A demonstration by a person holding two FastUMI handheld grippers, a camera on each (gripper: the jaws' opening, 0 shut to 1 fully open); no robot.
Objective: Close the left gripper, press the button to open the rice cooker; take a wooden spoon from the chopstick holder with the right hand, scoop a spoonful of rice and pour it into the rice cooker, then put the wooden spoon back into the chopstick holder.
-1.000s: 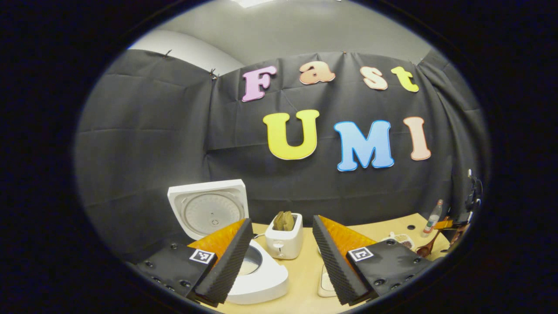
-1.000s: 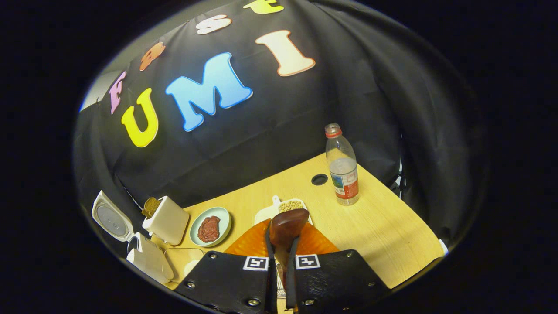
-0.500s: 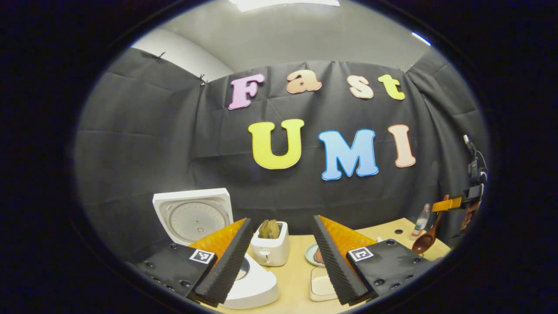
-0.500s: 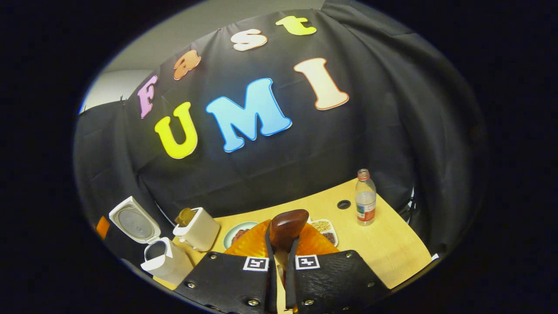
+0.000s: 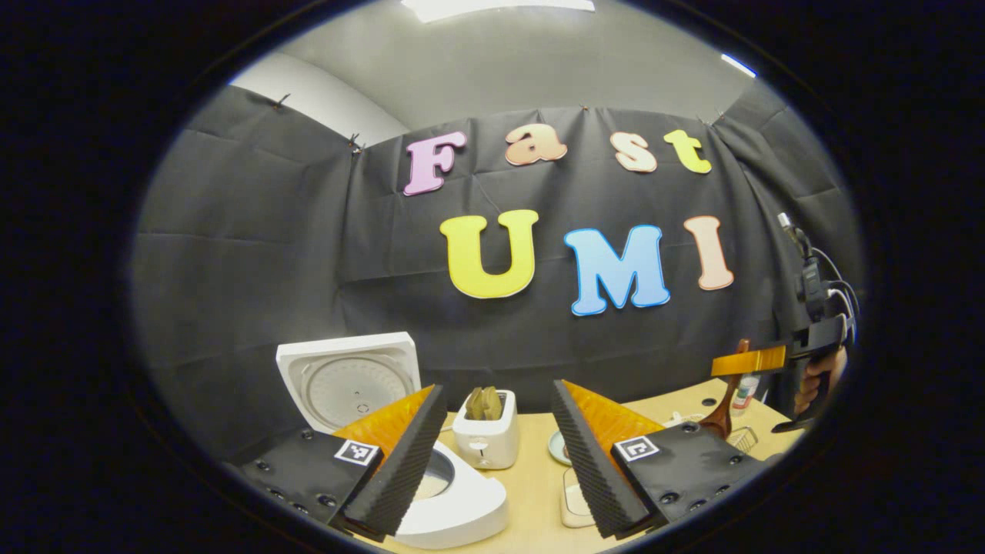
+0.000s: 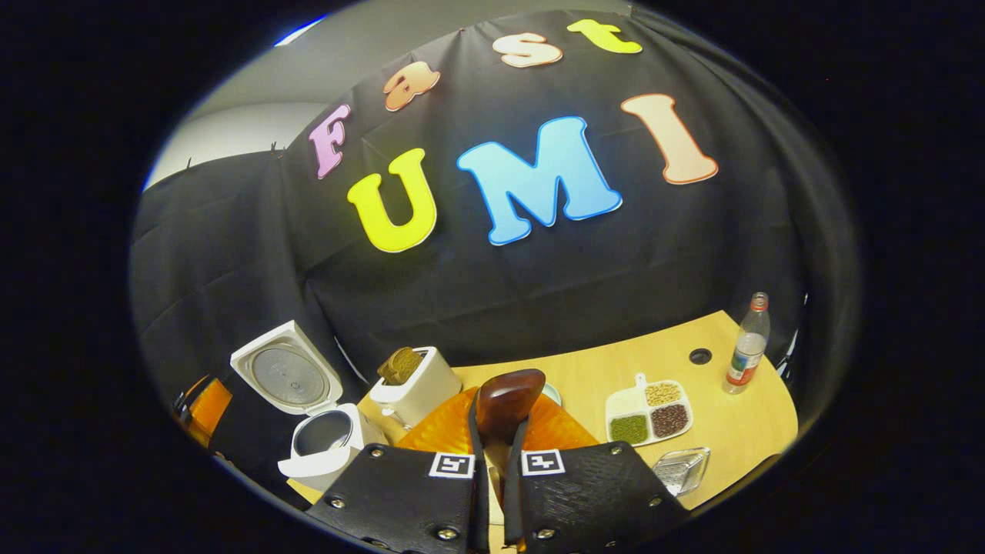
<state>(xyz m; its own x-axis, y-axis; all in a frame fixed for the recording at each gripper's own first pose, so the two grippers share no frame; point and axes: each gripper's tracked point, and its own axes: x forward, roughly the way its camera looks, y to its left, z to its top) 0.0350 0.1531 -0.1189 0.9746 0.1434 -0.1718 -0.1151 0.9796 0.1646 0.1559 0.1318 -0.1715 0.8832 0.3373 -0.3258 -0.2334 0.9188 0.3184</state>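
The white rice cooker [image 5: 462, 500] stands open with its lid [image 5: 350, 375] raised, just behind my left gripper [image 5: 492, 462], which is open and holds nothing. My right gripper [image 6: 496, 435] is shut on the handle of the dark wooden spoon [image 6: 504, 398], whose bowl sticks up past the fingertips; its contents are hidden. The rice cooker [image 6: 323, 440] lies low to the left of the spoon, pot uncovered. In the left gripper view the right gripper [image 5: 750, 360] hangs high at the far right with the spoon [image 5: 727, 406] pointing down over the table.
A white toaster [image 6: 415, 385] with bread stands beside the cooker. A divided dish of beans [image 6: 650, 412], a small metal mesh holder [image 6: 681, 469] and a water bottle [image 6: 746, 346] sit on the right of the wooden table [image 6: 731, 438]. A plate [image 5: 555, 446] lies behind the toaster.
My right gripper has risen and turned left with the spoon, so the cooker and toaster sit nearer the view's middle. The left gripper has barely shifted and stays open.
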